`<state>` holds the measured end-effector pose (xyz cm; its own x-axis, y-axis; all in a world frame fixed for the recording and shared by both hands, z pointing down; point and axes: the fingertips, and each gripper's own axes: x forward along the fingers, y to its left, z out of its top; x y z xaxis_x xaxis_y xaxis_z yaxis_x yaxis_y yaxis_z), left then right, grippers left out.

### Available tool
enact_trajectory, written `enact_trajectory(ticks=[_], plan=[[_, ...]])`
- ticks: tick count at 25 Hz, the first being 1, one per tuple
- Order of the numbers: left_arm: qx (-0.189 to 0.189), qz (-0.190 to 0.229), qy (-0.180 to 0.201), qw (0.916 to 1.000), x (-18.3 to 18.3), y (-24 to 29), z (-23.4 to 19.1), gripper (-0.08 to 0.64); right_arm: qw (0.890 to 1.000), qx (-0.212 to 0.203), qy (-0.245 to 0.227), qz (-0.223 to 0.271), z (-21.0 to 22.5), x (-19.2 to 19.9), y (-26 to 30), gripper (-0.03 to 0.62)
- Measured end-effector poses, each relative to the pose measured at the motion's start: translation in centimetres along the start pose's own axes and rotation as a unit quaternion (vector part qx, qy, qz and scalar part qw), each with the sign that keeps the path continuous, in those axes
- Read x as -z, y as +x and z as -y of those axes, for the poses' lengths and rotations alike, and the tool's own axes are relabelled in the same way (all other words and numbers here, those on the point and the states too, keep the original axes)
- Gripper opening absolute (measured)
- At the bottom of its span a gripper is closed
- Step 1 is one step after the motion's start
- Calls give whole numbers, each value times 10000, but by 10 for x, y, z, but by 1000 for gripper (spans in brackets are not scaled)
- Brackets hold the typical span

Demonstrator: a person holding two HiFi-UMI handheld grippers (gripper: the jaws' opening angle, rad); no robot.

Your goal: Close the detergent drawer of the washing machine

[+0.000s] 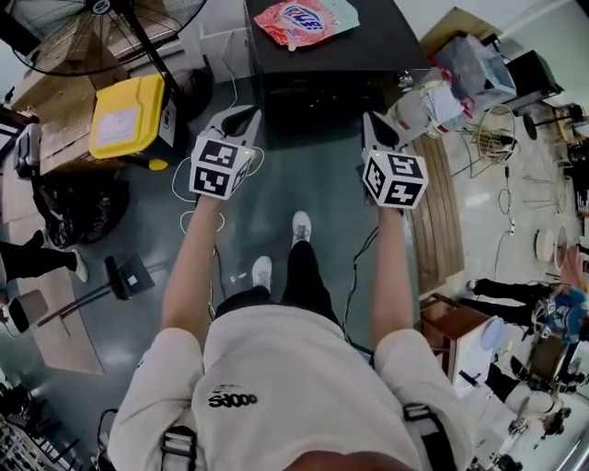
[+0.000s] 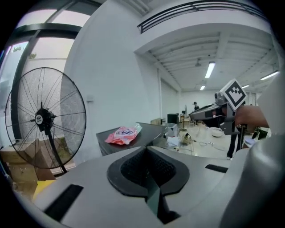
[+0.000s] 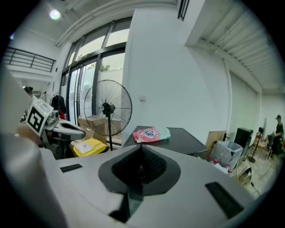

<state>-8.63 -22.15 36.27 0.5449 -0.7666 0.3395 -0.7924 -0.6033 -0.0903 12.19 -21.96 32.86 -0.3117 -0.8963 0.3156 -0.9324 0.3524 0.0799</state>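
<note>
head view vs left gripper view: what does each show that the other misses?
Head view only: shoes, shirt.
Left gripper view only: ceiling lights, window.
Both: pouch, fan, right gripper.

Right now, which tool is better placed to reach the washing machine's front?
Right, narrowly. Both tools are shut and empty, but the right tool faces the washing machine squarely; the left tool sits at its left corner. The drawer itself isn't visible.
</note>
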Motion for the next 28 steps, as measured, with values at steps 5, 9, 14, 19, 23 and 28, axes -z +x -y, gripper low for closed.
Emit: enact_trajectory(ticks=[5, 9, 14, 19, 23, 28], plan=[[113, 302, 5, 9995, -17, -52, 27, 18, 9989, -80, -439, 157, -28, -19, -60, 6], [150, 454, 45, 9988, -29, -82, 37, 18, 9973, -166, -668, 268, -49, -32, -93, 6], [227, 769, 264, 9964, -50, -115, 54, 18, 9954, -162, -867, 374, -70, -42, -129, 6], [399, 909, 535, 9936, -67, -144, 73, 18, 9932, -138, -1027, 526, -93, -55, -159, 6], [473, 1022, 568, 9920, -76, -164, 85, 18, 9912, -243, -1108, 683, -109, -68, -181, 6], [504, 1153, 627, 9901, -86, -182, 94, 18, 9881, -291, -1264, 821, -122, -81, -197, 6]])
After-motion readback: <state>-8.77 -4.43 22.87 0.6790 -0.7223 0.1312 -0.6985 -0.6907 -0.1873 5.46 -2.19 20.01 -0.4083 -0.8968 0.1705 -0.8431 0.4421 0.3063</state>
